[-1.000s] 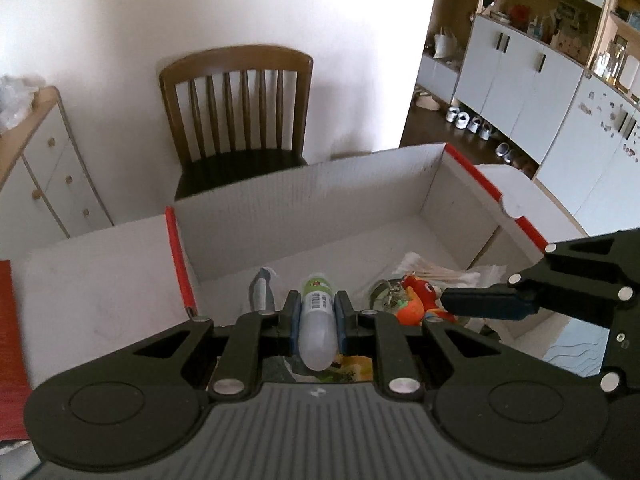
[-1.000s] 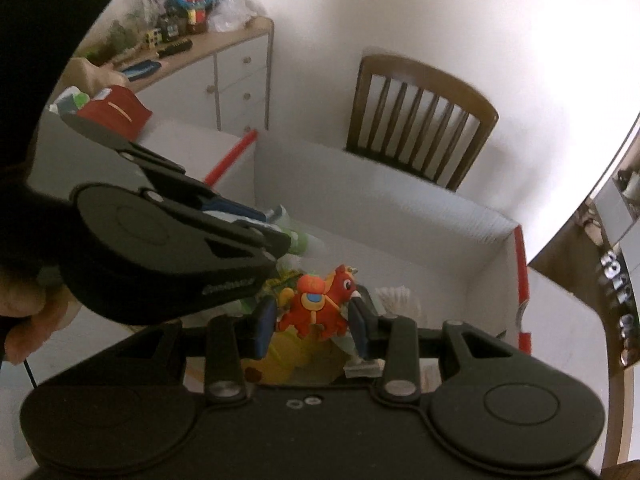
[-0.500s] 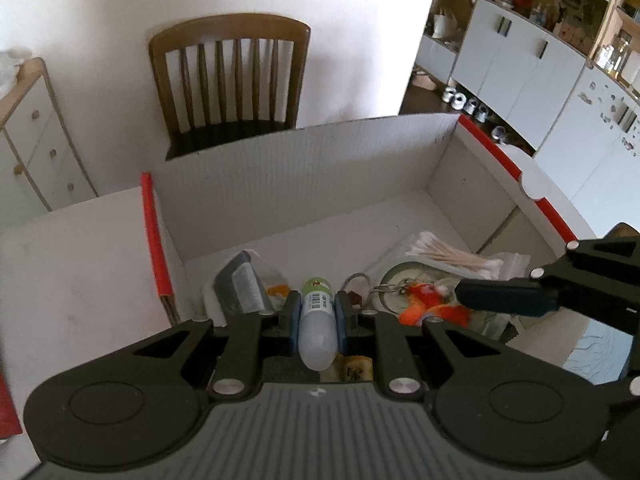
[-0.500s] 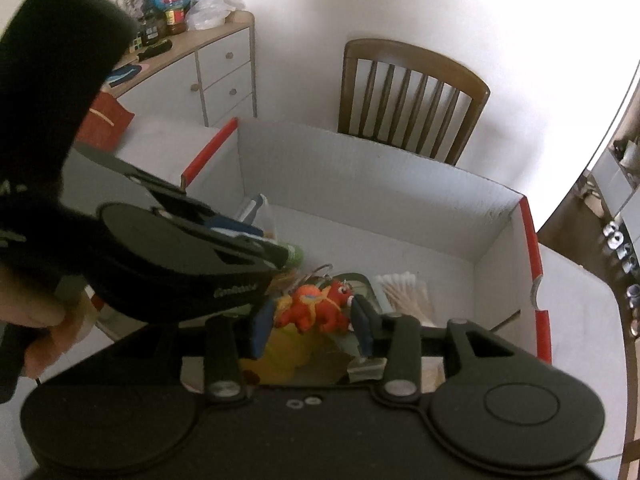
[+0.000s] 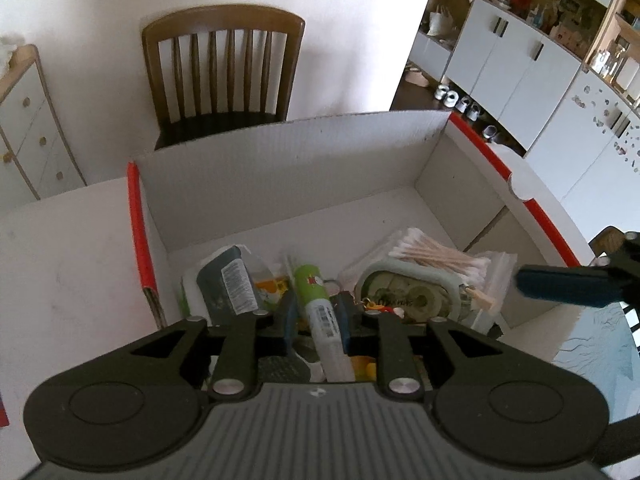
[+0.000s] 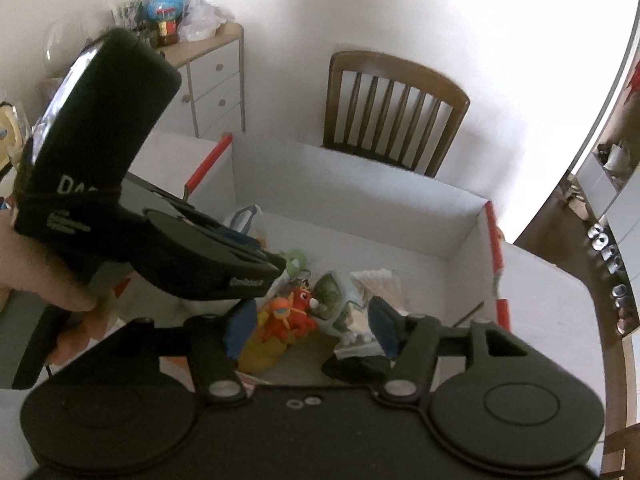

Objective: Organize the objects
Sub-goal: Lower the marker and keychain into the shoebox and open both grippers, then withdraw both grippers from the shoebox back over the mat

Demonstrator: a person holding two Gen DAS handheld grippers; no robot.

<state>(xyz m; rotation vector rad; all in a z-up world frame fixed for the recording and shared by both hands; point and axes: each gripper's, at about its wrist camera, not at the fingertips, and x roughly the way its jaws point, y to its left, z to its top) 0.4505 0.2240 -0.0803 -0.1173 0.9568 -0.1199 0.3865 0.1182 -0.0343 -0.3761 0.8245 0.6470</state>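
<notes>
**Bottle going into the box**

We hold a small bottle (image 5: 325, 322) with a green cap between the jaws of our left gripper (image 5: 316, 318), low over the white box (image 5: 280, 160). We think the next move is to let it go among the things inside. Our right gripper (image 6: 308, 326) has wide jaws, and the orange toy (image 6: 290, 314) lies under them. Only the left view shows the cotton swabs (image 5: 436, 254) clearly; only the right view shows the hand (image 6: 48, 292) on the left gripper.
</notes>
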